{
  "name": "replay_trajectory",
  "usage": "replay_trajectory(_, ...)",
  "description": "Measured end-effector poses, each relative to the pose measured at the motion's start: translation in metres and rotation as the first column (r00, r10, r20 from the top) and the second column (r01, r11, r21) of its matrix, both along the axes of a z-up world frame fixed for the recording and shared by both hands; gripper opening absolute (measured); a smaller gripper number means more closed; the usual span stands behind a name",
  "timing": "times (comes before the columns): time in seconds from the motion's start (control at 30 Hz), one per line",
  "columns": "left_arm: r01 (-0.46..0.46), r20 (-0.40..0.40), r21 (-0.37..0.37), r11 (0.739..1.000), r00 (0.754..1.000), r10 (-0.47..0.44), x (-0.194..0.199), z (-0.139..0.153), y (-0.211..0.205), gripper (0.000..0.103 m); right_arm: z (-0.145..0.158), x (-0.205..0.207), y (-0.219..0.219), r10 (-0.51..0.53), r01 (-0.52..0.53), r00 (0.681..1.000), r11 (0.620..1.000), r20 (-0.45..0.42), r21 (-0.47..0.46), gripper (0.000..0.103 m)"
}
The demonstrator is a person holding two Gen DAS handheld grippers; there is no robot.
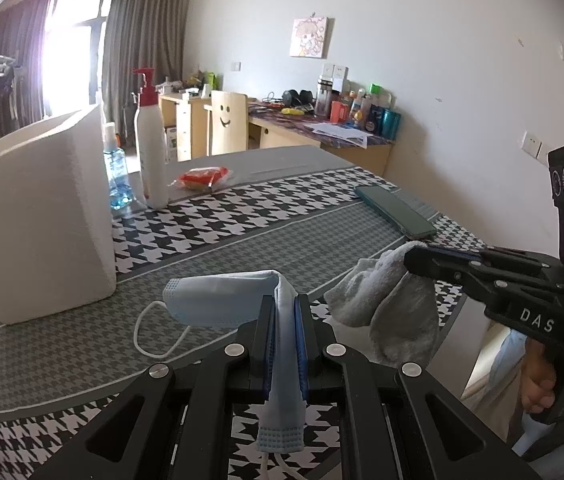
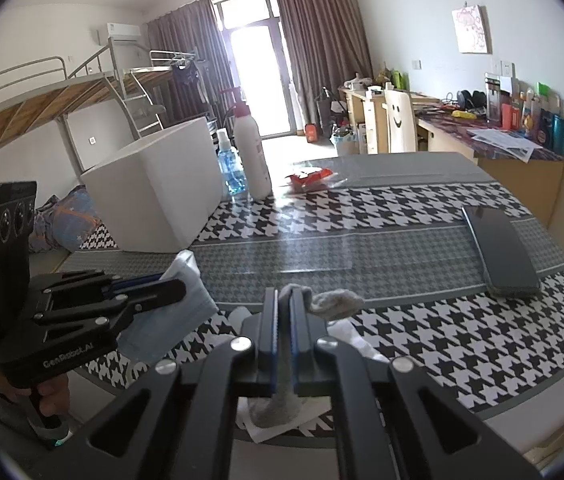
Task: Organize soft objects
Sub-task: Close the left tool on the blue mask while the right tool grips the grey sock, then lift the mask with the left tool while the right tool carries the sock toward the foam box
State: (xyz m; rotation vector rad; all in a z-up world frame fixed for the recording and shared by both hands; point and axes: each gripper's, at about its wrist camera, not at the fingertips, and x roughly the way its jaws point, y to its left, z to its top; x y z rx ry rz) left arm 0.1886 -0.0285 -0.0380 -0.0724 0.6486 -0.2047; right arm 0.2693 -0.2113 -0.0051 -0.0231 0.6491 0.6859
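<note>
The pale blue pleated paper face mask [image 1: 217, 300] hangs folded over the left gripper [image 1: 285, 312], whose jaws are pinched tight on it — its long axis runs leftward, white elastic loop trailing onto the houndstooth tablecloth [image 1: 290, 208]. Just beside it, the right gripper [image 2: 284, 312] is clamped on a limp grey fuzzy sock [image 2: 336, 303], above the table.

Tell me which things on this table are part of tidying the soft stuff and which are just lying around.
Part of the job:
- blue face mask, held by the left hand-held gripper
- grey sock, held by the right hand-held gripper
- white bin, probably

Just lying about:
- pump bottle
- blue spray bottle
- red snack packet
- phone
</note>
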Motion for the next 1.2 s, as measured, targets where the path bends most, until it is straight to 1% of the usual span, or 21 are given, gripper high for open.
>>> replay_trajectory(0.33,-0.039,0.036,0.010,0.999,0.999,0.038,-0.007,0.012,0.009,0.010,0.014,0.001,0.007,-0.013,0.013,1.000,1.000,0.027,0.004,0.006)
replay_trajectory(0.67,-0.073,0.079,0.021,0.997,0.994,0.071,-0.015,0.026,0.021,0.010,0.027,0.000,0.019,0.014,-0.015,0.998,1.000,0.068,0.013,0.006)
replay_trajectory(1.2,-0.124,0.130,0.040,0.992,0.985,0.117,-0.017,0.048,0.040,0.010,0.040,0.006,0.039,0.064,-0.066,0.994,0.997,0.089,0.027,0.006)
